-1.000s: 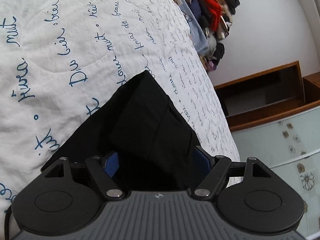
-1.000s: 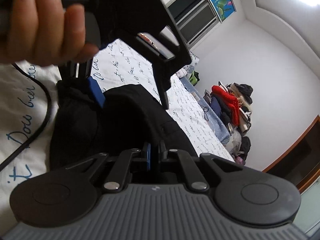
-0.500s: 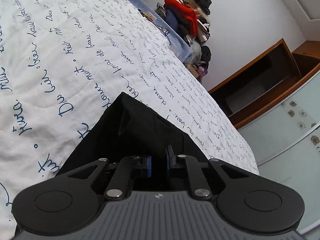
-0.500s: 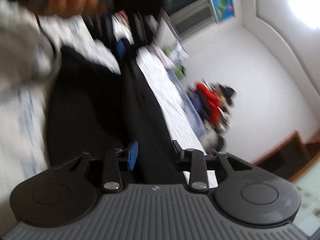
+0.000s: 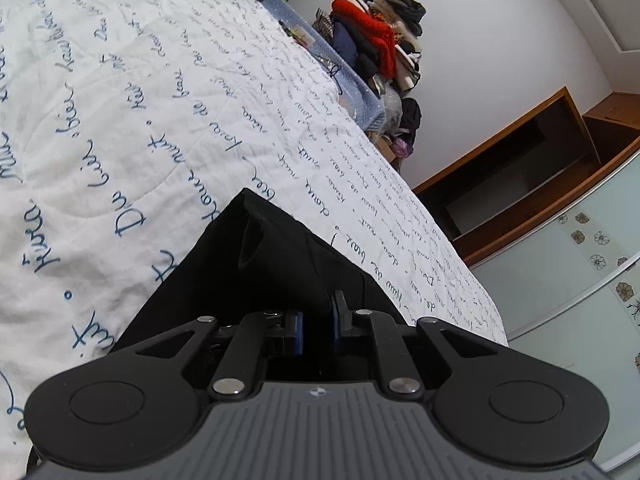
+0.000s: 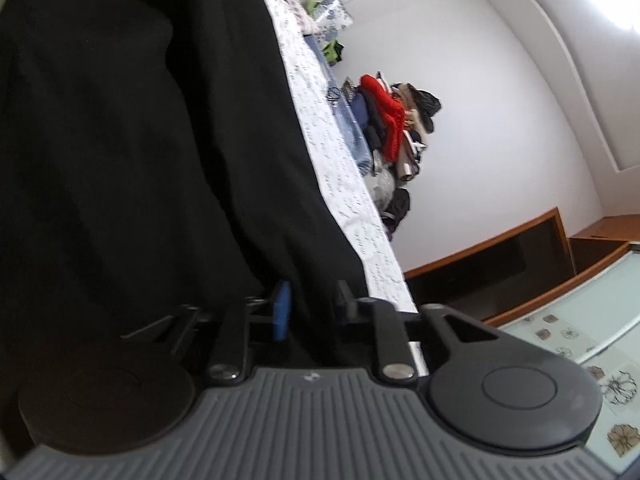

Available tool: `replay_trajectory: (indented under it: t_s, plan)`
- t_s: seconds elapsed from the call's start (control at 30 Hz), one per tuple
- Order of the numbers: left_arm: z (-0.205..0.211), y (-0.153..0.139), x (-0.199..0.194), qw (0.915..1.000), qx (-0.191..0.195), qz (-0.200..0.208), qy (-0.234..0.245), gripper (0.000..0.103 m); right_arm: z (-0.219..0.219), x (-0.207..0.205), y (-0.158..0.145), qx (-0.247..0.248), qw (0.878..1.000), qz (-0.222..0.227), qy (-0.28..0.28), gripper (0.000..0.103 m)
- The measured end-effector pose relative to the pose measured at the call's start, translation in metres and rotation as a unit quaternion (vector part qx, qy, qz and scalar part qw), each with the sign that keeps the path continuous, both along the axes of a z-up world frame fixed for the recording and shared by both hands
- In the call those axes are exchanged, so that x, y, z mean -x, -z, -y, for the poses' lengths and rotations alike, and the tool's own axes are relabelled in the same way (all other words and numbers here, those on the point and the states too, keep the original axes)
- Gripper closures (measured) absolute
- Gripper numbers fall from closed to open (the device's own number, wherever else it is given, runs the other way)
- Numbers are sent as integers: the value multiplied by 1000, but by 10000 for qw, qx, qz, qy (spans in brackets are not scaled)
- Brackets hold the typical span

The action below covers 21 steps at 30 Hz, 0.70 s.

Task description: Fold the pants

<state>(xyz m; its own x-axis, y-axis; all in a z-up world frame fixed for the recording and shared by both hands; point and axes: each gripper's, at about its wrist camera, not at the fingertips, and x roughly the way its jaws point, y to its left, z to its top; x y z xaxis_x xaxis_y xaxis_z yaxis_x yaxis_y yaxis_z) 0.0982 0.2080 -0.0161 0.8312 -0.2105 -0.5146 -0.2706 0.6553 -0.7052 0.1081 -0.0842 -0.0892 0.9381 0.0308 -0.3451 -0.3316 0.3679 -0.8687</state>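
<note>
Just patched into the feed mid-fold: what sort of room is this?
Most likely a bedroom: a white quilt with blue script over a bed, a heap of clothes against the wall, and a low wooden cabinet.

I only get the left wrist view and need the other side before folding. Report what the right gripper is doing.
Observer: The right gripper has a thick bunch of the black pants between its fingers, which are closed on it.
Operator: Tell me how the cloth lies over there.
Observer: It fills the left half of the right wrist view, rising from the fingers and hiding most of the quilt.
Operator: Say whether my left gripper shows there.
Observer: It does not. That view shows only cloth, quilt, the room behind and the clothes pile by the wall.
</note>
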Motion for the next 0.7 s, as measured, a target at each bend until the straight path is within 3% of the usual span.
replay_trajectory:
  t_s: [0.03, 0.43, 0.5, 0.57, 0.63, 0.7]
  plan:
    - [0, 0, 0, 10000, -14, -9, -10, 90, -1, -4, 0, -59, 9999, -81, 12, 103]
    - [-7, -8, 17, 9998, -146, 92, 103, 91, 12, 42, -26, -522, 9980, -298, -197, 103]
    - [-8, -4, 14, 9999, -52, 35, 82, 91, 13, 41, -24, -365, 9987, -292, -217, 95]
    - [-8, -4, 13, 10000, 6, 41, 65, 91, 10, 34, -11, 183, 9996, -96, -206, 59]
    - [-7, -6, 14, 10000, -17, 70, 58, 91, 11, 23, -3, 468, 9981, 264, -305, 60]
    - [-8, -7, 15, 9999, 19, 84, 52, 91, 7, 11, -6, 288, 9991, 73, -297, 62]
